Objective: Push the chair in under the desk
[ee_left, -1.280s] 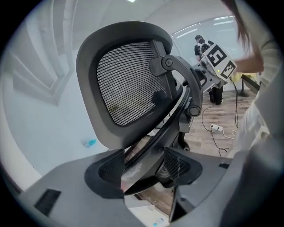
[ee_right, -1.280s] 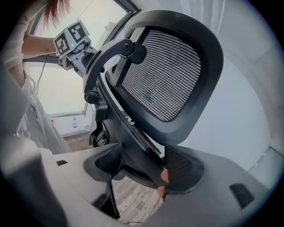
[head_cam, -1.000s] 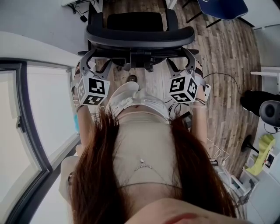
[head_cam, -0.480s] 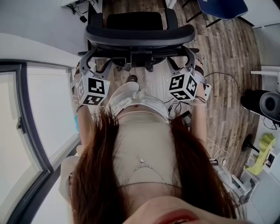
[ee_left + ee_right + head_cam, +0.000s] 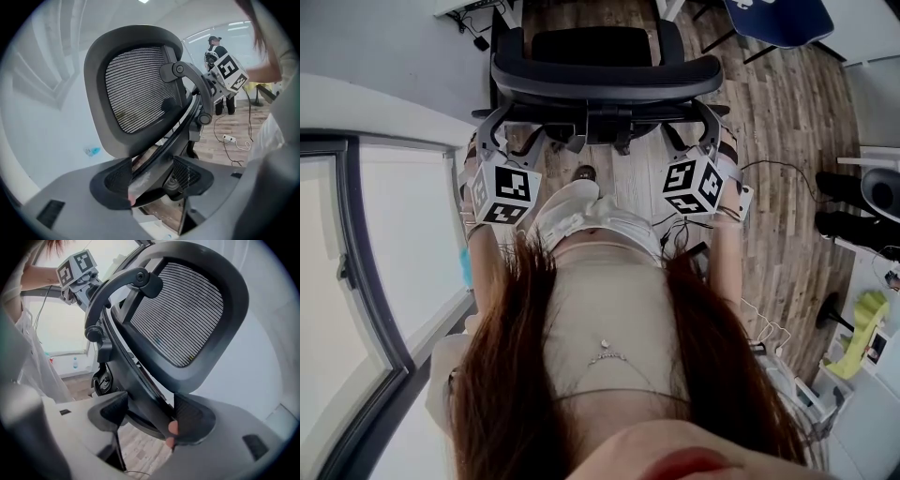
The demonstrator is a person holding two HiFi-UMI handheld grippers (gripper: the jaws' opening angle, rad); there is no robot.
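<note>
Both hands were on the chair (image 5: pixel 605 73) in the push step: the left tongs (image 5: pixel 151 180) and right tongs (image 5: pixel 146 417) were each closed on a dark strut of its back frame, one on either side, just below the mesh backrest (image 5: pixel 136 89). The chair stood on the wooden floor (image 5: pixel 769 112) directly ahead of the person, its back toward them and its seat (image 5: pixel 591 45) pointing away. The next move appeared to call for an even forward shove from both arms, so the chair rolled straight and did not swivel. A white edge at the top of the head view was probably the bench (image 5: pixel 464 7), but it was cut off, so how far the seat sat from it could not be judged; the wheels were hidden beneath the seat, and the person's own body filled the lower frame
</note>
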